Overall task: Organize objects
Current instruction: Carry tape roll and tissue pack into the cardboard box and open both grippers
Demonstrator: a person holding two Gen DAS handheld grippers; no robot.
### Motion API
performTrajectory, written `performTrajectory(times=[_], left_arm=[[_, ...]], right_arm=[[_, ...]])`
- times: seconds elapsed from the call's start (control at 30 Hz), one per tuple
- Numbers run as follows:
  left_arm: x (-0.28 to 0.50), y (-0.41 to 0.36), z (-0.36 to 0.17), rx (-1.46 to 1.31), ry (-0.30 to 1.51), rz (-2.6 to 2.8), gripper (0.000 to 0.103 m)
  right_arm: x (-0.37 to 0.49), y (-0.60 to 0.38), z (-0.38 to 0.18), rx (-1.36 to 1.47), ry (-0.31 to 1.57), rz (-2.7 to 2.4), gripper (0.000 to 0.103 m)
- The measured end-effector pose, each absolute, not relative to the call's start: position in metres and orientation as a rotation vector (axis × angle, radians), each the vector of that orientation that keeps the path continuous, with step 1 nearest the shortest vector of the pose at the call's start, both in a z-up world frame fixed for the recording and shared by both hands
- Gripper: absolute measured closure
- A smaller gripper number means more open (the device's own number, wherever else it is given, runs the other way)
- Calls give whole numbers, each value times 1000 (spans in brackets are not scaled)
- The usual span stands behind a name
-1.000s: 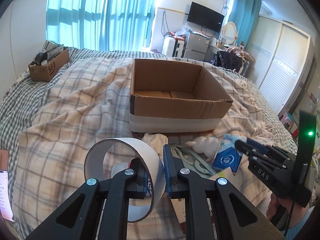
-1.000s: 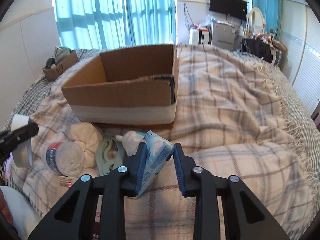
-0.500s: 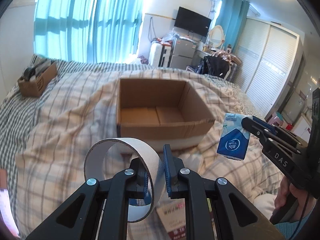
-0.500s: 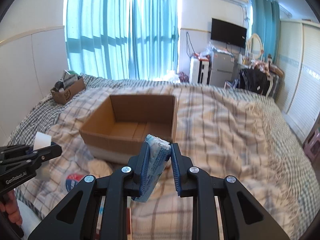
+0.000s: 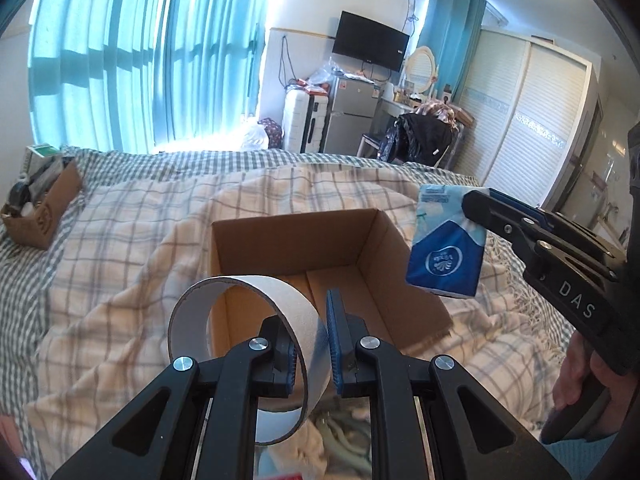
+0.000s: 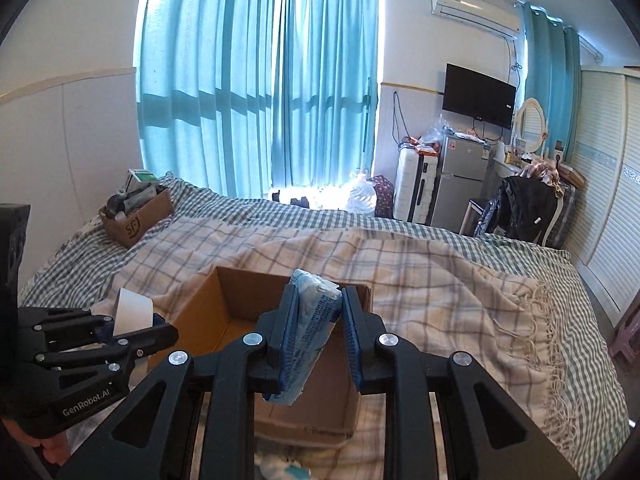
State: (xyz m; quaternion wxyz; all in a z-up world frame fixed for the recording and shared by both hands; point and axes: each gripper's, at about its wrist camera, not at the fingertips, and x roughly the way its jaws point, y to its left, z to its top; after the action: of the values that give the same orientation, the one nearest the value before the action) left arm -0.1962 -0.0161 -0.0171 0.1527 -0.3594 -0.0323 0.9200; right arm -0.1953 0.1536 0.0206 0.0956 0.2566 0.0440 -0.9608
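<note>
Left tool [image 5: 311, 344]: clamped on the wall of a tape roll [image 5: 240, 344]; one blue pad sits inside the ring and the other outside. Seen from the right wrist view, its black body reads "GenRobot.AI".
Tape roll: a wide white-grey ring standing on edge in the left tool, held in the air above the near left part of the big box [image 5: 384, 280].
Right tool [image 6: 318, 332]: gripping a tissue pack [image 6: 310, 332] between its blue pads. Seen from the left wrist view, its black body shows the letters "DAS".
Tissue pack: blue and white soft pack with a round white logo on its blue face; the small print on its side is too fine to read. It hangs in the air by the right rim of the big box.
Big box: open brown cardboard, sitting on the checked blanket [image 6: 440, 280] on the bed; its bare floor shows.
Small box [image 6: 134, 220]: brown cardboard at the far left of the bed, well apart from the big box, marked "SF" on its side and filled with odds and ends.
Loose things: pale items lie on the blanket below the left tool, too hidden to name.
Room: turquoise curtains [image 6: 256, 80], a wall television [image 6: 478, 96], a grey fridge [image 6: 460, 184] beside a white suitcase [image 6: 412, 184].
</note>
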Motion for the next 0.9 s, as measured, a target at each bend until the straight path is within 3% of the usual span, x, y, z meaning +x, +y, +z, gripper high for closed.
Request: performTrajectory(times=[0.47, 0.53, 0.6, 0.67, 0.73, 0.8, 0.9], left_arm=[[-256, 9, -72, -1165, -46, 2562, 88], [-257, 10, -74, -1184, -46, 2557, 80], [-258, 10, -74, -1203, -52, 2552, 48], [-253, 10, -72, -1205, -50, 2558, 31], [-246, 8, -68, -1199, -33, 2575, 26], [-240, 6, -65, -1212, -11, 2595, 19], [-227, 1, -60, -1232, -3, 2605, 19]], right_arm=[[-260, 163, -49, 948, 77, -2778, 80], [-259, 166, -51, 947, 68, -2780, 80], [-258, 171, -49, 949, 41, -2781, 78], [-255, 175, -44, 940, 21, -2798, 65], [-249, 182, -37, 931, 8, -2817, 49], [-242, 186, -30, 916, 0, -2825, 47], [-227, 189, -17, 906, 18, -2842, 45]])
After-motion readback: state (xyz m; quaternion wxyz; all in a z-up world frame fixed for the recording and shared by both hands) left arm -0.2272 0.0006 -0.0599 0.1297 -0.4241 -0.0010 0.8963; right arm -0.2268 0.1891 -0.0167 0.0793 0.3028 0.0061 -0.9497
